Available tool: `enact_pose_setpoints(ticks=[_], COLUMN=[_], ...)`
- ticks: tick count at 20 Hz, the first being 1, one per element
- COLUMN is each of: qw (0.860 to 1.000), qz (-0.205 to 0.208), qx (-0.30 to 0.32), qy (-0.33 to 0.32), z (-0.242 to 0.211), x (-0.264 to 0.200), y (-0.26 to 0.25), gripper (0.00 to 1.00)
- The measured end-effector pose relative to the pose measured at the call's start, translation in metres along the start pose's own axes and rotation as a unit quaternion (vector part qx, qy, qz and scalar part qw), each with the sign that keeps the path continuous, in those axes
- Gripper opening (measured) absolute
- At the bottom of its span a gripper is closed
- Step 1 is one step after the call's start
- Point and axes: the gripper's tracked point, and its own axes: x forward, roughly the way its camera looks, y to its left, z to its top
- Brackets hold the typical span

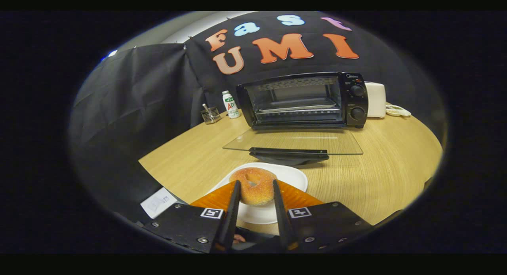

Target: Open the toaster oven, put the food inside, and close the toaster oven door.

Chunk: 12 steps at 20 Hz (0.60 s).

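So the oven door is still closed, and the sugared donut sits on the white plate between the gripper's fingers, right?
Not quite: the gripper view shows the toaster oven with its glass door folded down open. The donut does sit on the white plate, between the gripper's fingers.

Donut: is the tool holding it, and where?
The tool has a finger on each side of the donut, which is on the plate; whether they actually press it cannot be told.

Light wooden table (376, 176), grain visible. Standing or lying on it: black toaster oven (303, 100) at far side, glass door (293, 142) dropped flat open; white plate (291, 176) near the fingers; white bottle (231, 104) and small wire holder (210, 115) beside the oven; white appliance (375, 100) beyond it.
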Motion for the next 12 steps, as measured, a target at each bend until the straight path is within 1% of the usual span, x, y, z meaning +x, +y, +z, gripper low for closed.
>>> enact_pose_setpoints(ticks=[4,8,12], qw=[0.997,0.981,0.97], qz=[0.023,0.042,0.041], qx=[0.068,0.172,0.215], qy=[-0.037,-0.075,-0.102], z=[0.031,0.071,0.109], x=[0.01,0.026,0.05], y=[0.007,0.003,-0.011], gripper=[0.45,0.45,0.45])
